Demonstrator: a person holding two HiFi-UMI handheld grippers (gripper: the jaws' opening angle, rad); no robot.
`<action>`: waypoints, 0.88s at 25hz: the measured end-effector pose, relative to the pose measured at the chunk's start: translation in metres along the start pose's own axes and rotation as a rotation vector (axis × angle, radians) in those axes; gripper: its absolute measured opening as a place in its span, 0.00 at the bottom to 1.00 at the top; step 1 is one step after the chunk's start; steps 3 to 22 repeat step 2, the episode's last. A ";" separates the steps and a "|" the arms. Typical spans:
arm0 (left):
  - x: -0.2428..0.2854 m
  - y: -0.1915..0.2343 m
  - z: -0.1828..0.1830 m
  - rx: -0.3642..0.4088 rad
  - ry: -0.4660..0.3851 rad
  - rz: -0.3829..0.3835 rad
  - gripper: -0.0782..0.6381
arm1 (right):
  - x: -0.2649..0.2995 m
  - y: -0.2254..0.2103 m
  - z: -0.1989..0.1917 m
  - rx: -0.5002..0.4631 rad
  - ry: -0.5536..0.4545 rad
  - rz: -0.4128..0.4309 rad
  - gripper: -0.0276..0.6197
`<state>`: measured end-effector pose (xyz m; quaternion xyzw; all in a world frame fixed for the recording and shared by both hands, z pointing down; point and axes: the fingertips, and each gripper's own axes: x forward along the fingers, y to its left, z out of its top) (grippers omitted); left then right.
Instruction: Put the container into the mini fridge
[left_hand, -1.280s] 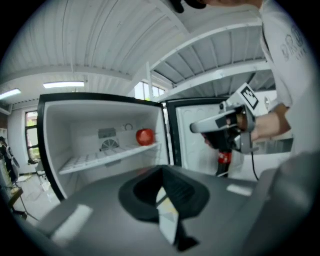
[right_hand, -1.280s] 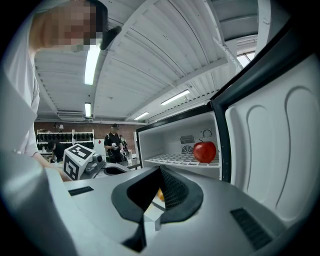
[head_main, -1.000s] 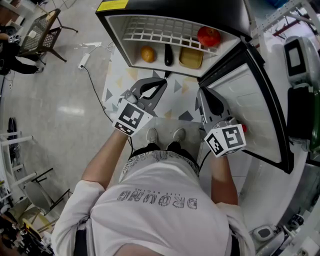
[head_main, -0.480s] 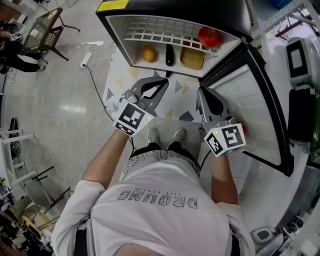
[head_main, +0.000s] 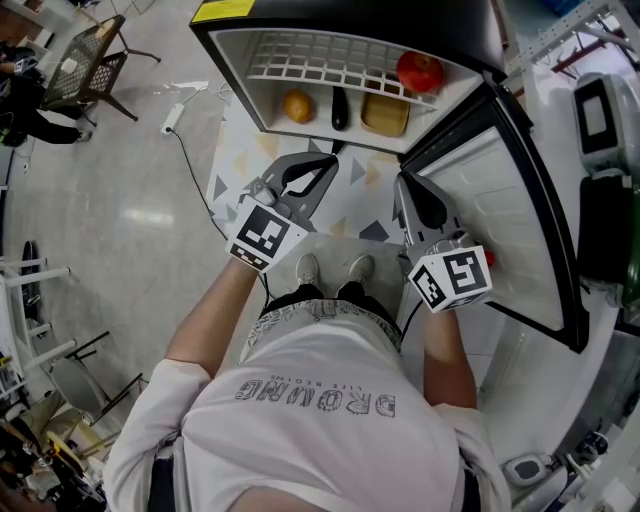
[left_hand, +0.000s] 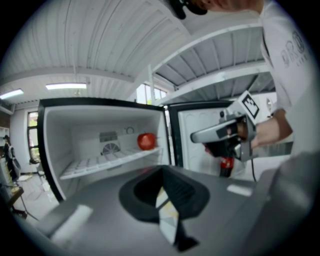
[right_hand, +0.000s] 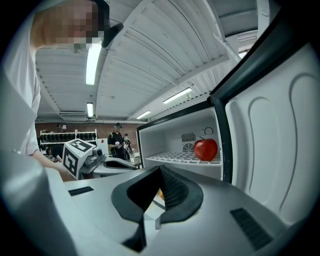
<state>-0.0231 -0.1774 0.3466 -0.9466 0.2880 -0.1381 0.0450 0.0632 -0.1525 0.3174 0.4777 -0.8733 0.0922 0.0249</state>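
The mini fridge (head_main: 350, 25) stands open on the floor before me, its door (head_main: 505, 215) swung to the right. A yellowish container (head_main: 383, 115) rests on the fridge's lower level beside a dark object (head_main: 339, 110) and an orange (head_main: 295, 107). A red apple (head_main: 418, 72) (left_hand: 146, 141) (right_hand: 205, 149) sits on the white wire shelf (head_main: 330, 62). My left gripper (head_main: 326, 162) (left_hand: 163, 172) and right gripper (head_main: 402, 183) (right_hand: 160, 170) hover shut in front of the opening, with nothing held. Each gripper also shows in the other's view.
A red bottle (left_hand: 226, 165) stands in the door pocket. A patterned mat (head_main: 240, 170) lies under the fridge front, with my shoes (head_main: 305, 270) on it. A power strip (head_main: 168, 120) with its cable lies on the floor at left, near a chair (head_main: 85, 65).
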 end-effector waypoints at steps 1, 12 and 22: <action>0.000 0.000 0.000 0.001 0.000 0.000 0.12 | 0.000 0.000 0.000 0.000 0.001 0.000 0.04; 0.000 0.000 0.000 0.001 0.001 0.000 0.12 | 0.000 0.000 0.000 0.001 0.001 0.000 0.04; 0.000 0.000 0.000 0.001 0.001 0.000 0.12 | 0.000 0.000 0.000 0.001 0.001 0.000 0.04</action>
